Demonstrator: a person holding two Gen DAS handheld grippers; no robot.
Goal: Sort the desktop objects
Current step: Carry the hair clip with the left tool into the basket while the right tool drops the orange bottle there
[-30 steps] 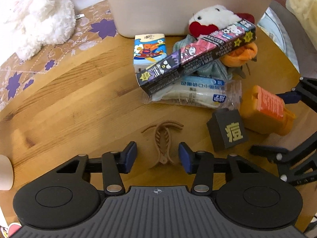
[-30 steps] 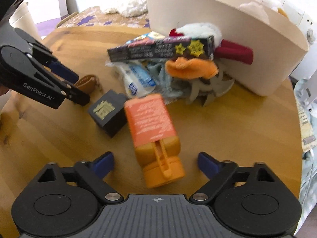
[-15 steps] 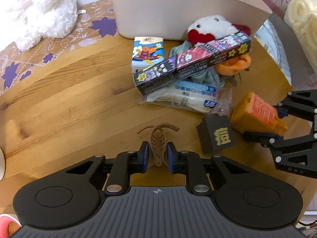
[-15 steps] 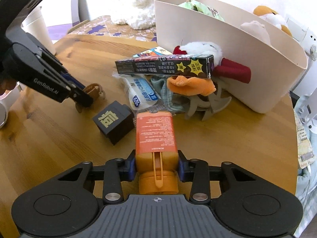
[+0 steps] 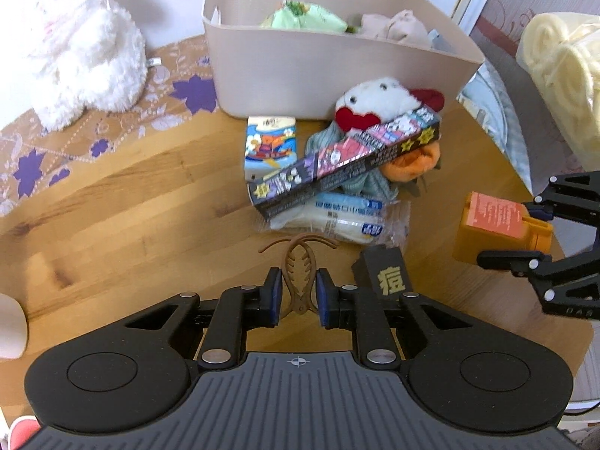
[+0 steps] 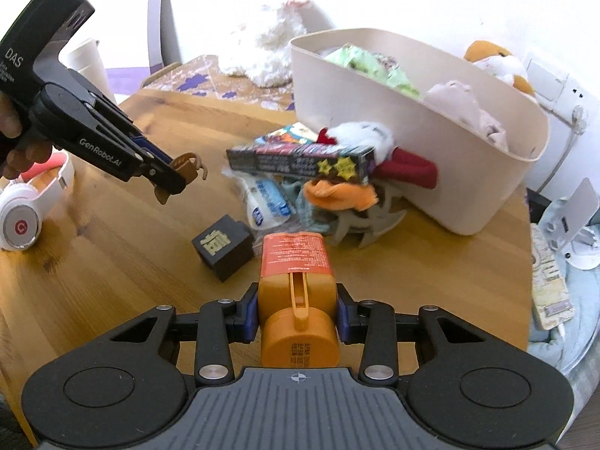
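My left gripper (image 5: 298, 292) is shut on a brown hair claw clip (image 5: 298, 262) and holds it above the wooden table (image 5: 131, 206); the clip also shows in the right wrist view (image 6: 183, 167). My right gripper (image 6: 298, 309) is shut on an orange bottle (image 6: 296, 281), lifted off the table; the bottle also shows in the left wrist view (image 5: 495, 225). A beige bin (image 5: 337, 52) with soft items inside stands at the back. In front of it lies a pile: a long printed box (image 5: 345, 161), a tissue pack (image 5: 272, 142), a plush toy (image 5: 382, 101), a white packet (image 5: 337, 217).
A black cube with a gold character (image 5: 386, 273) lies beside the pile. A white plush rabbit (image 5: 78, 37) sits at back left on a purple-flowered cloth (image 5: 93, 135). White headphones (image 6: 26, 217) lie at the table's left. A grey star-shaped piece (image 6: 363, 225) lies by the bin.
Both grippers closed on their objects, the left on the hair clip and the right on the orange bottle, and both have lifted them off the table.
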